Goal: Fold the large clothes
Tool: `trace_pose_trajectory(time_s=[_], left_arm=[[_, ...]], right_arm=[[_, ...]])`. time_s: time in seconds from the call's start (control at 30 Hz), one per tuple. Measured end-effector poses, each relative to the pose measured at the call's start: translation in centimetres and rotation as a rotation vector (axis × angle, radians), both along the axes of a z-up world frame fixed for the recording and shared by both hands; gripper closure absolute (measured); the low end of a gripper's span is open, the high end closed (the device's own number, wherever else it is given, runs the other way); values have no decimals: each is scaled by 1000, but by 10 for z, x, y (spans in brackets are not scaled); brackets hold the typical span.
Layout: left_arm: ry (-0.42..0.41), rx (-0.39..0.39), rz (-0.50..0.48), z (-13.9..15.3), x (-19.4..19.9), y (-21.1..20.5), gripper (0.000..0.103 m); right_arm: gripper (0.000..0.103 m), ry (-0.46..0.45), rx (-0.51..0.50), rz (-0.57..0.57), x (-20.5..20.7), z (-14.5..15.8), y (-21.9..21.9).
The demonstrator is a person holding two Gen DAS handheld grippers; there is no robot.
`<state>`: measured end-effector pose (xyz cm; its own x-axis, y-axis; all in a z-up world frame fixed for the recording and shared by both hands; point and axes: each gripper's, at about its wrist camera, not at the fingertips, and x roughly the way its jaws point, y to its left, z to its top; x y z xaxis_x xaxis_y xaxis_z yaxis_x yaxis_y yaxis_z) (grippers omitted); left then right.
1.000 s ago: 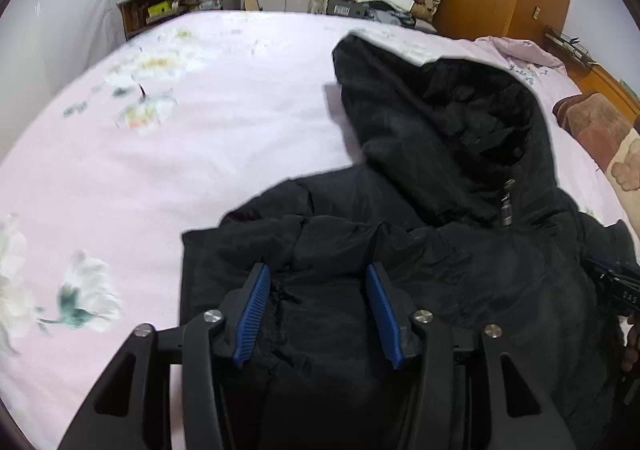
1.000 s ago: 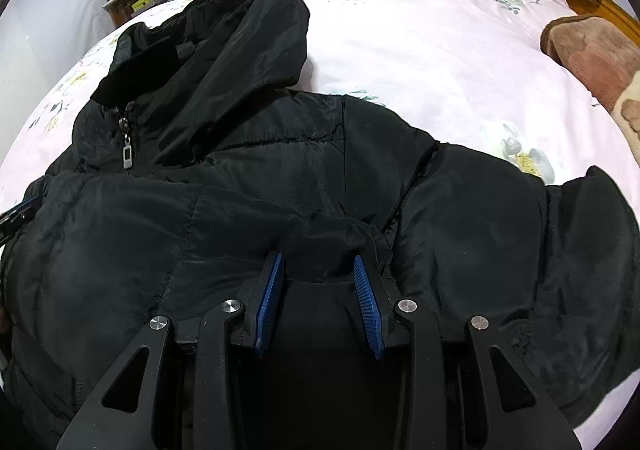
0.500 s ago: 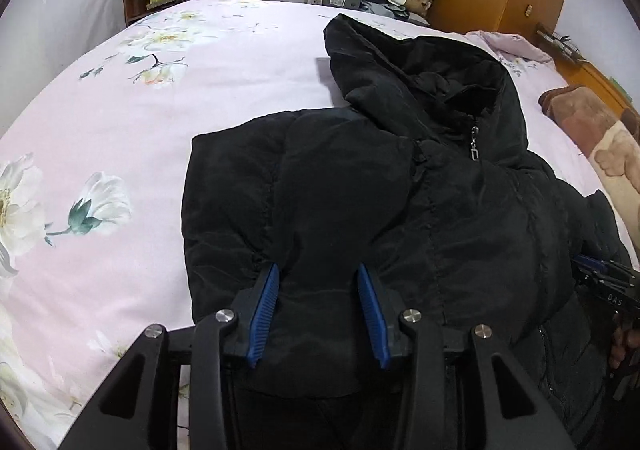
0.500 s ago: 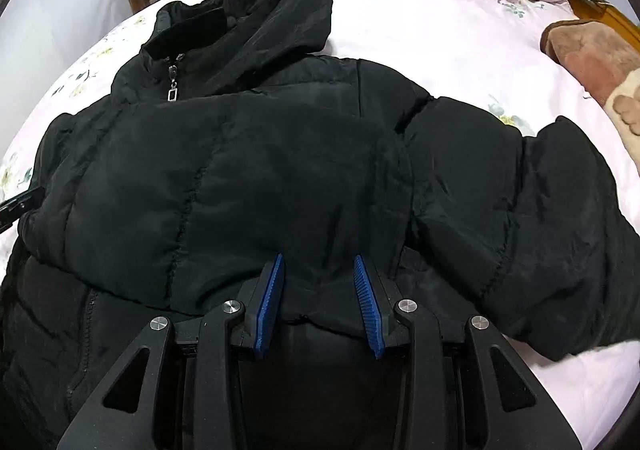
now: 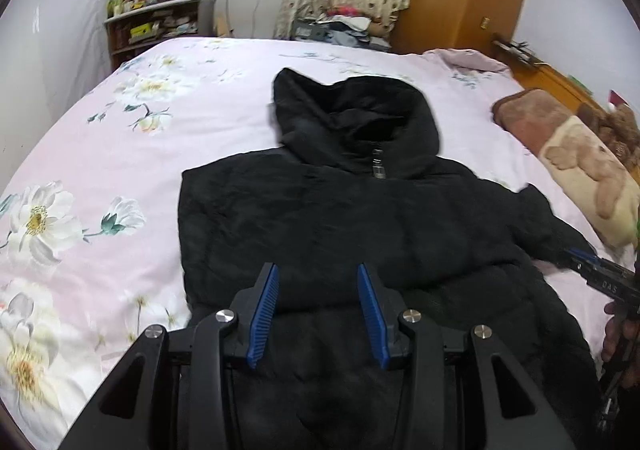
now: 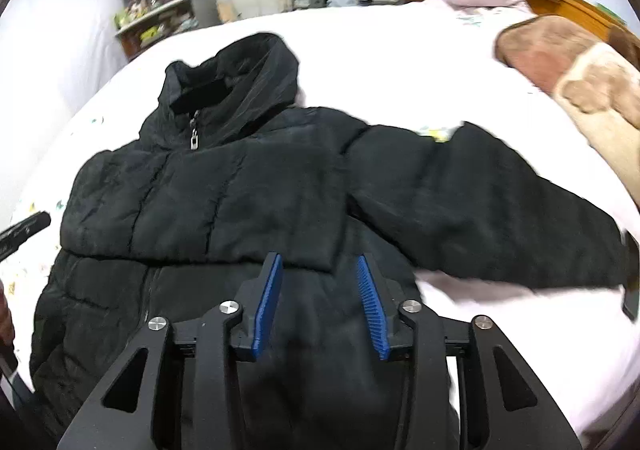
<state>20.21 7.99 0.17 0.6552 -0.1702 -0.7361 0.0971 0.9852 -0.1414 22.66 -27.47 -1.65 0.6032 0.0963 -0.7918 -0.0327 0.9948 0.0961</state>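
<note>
Fingers (image 5: 266,308) of the left gripper (image 5: 316,306) and right gripper (image 6: 318,300) stand parted, holding nothing, above the black jacket (image 6: 240,186) lying front-up on the bed (image 5: 120,122); one sleeve (image 6: 480,202) lies outstretched, likely the next grasp for folding inward.
</note>
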Motion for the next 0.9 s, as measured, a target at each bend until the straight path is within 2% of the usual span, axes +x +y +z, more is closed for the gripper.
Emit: trace_pose_trajectory(time_s=[0.1,0.37,0.67,0.8,0.9], left_arm=[[-13,4,-31,9,-18,-11,60],[-15,-25,-68,21,-40,-40,54],[-20,-13,-103,31,-49,-73,47],[-33,5,-107,31,-42,-81,45],[-28,13,-99,28,-32,-84,45]], right_arm=[[51,-33,7,-58,-29,14,-20],[50,-50,25,-152,-68,25,-57],[49,-57,70,-221,-88,21,-96],[41,-57,89,-270,-85,16,-121],[40,-43,91,-307,-76,6,-143]])
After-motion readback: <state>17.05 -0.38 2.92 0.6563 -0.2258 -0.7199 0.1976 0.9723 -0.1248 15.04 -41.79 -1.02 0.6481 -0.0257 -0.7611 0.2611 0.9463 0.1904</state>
